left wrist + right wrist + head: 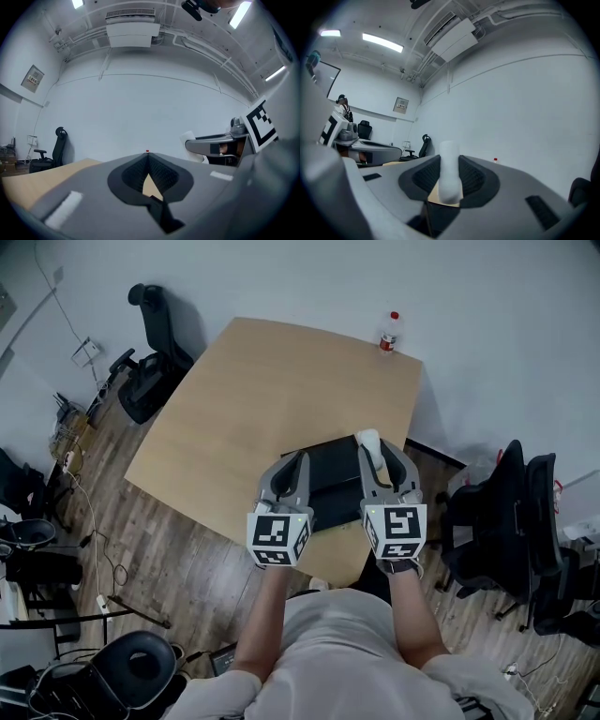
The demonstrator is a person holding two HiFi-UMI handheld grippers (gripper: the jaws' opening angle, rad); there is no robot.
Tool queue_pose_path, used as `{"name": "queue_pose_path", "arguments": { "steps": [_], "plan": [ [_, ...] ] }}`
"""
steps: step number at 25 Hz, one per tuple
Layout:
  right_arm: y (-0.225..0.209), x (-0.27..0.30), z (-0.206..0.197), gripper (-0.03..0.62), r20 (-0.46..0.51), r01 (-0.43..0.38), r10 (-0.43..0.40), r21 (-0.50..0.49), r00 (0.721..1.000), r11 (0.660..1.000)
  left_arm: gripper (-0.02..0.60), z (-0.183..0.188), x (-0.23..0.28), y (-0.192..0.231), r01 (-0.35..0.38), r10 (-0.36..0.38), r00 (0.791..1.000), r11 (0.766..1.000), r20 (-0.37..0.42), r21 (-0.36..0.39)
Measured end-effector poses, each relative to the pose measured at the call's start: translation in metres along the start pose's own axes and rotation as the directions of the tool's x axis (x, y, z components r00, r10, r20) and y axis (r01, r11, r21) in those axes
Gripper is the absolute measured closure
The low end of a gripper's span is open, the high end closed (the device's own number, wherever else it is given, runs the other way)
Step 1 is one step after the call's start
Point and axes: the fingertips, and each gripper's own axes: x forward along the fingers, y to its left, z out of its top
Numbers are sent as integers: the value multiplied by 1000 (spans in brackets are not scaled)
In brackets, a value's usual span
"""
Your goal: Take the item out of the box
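1. No brand or wording can be read. The cube (278, 538) on the left gripper (295, 463) and the cube (395, 531) on the right gripper (378, 448) carry only black-and-white square markers. The label on the red-capped bottle (389, 331) at the table's (234, 399) far edge is too small to read
2. The wall notice (33, 78) in the left gripper view is also too small to make out
3. In the right gripper view the jaws are closed on a white item (450, 178), a rounded upright piece that sticks out above the jaw tips
4. In the left gripper view the jaws meet at their tips, with nothing between them and only a sliver of table showing through the gap
5. Only the head view shows the black box (330, 479). It lies on the table near the person, between the two grippers, with the white item over its far right corner
6. Only the left gripper view shows the ceiling air unit (132, 29)
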Motion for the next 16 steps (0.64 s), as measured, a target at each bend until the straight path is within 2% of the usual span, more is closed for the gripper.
{"name": "queue_pose_path", "arguments": {
  "steps": [4,16],
  "plan": [
    [-1,-3,-3,470,-6,9,-9,-6,1000,1000,574,-4,-1,-2,-5,5,1000,1000,3,-11],
    [15,8,-6,468,-6,-33,32,-14,999,999,574,-13,-3,13,-31,31,1000,999,2,-31]
  ]
}}
